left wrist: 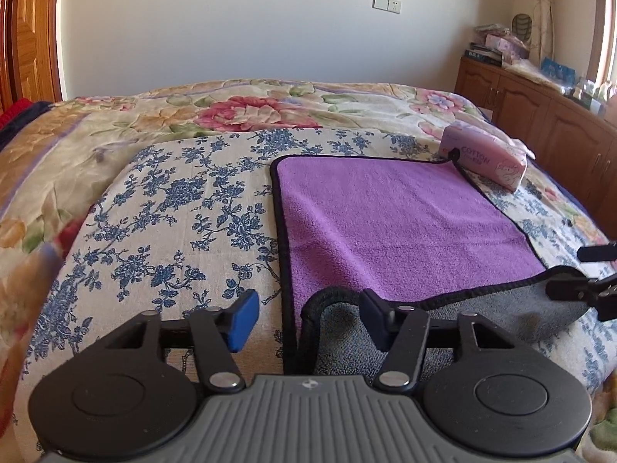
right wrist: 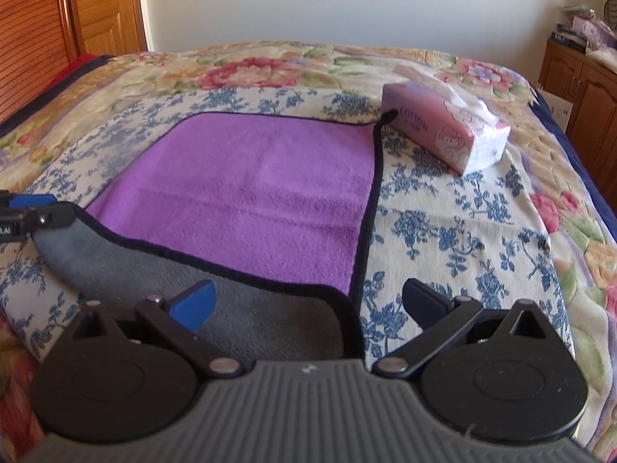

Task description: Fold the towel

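A purple towel with a black hem and a grey underside lies on the blue-flowered sheet; it also shows in the right wrist view. Its near edge is turned over, grey side up. My left gripper is open, its jaws standing either side of the towel's near left corner, which curls up between them. My right gripper is open around the near right corner. Each gripper shows at the edge of the other's view, the right one and the left one.
A pink tissue pack marked COTTON lies at the towel's far right corner, also seen in the right wrist view. The floral quilt covers the bed. A wooden cabinet stands to the right and a wooden door to the left.
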A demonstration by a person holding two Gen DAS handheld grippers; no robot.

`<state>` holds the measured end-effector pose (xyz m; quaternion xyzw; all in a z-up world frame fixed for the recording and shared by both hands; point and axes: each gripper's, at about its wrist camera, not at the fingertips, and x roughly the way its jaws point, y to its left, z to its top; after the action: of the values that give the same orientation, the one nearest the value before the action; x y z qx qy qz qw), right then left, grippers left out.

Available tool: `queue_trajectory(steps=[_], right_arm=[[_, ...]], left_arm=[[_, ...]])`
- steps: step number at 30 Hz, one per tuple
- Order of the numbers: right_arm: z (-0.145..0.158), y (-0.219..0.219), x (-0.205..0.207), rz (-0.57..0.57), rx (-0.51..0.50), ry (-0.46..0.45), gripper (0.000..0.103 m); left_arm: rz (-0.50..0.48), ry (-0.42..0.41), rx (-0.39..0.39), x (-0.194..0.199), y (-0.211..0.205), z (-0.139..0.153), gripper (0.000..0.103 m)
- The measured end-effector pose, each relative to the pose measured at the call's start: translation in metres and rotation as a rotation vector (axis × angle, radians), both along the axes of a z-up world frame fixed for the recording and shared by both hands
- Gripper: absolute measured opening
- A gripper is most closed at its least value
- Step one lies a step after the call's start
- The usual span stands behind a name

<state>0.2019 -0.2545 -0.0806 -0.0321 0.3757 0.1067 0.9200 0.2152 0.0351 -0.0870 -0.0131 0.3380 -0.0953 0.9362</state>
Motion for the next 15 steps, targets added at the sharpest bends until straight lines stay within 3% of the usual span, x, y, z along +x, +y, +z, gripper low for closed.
queue_trajectory(steps=[3, 6, 15], right_arm=[[-0.0009, -0.0027, 0.0017, 0.000, 0.007, 0.020, 0.101], [-0.0031, -0.0033, 0.0029, 0.014, 0.013, 0.044, 0.088], [-0.0039, -0.0089, 0.0050, 0.011, 0.019, 0.081, 0.082]], left_arm=[[-0.004, 0.014, -0.029, 0.0012, 0.0020, 0.0003, 0.047], [-0.015, 0.027, -0.042, 0.0013, 0.0016, 0.0003, 0.040], [-0.045, 0.031, -0.031, -0.0010, -0.0030, 0.0005, 0.025]])
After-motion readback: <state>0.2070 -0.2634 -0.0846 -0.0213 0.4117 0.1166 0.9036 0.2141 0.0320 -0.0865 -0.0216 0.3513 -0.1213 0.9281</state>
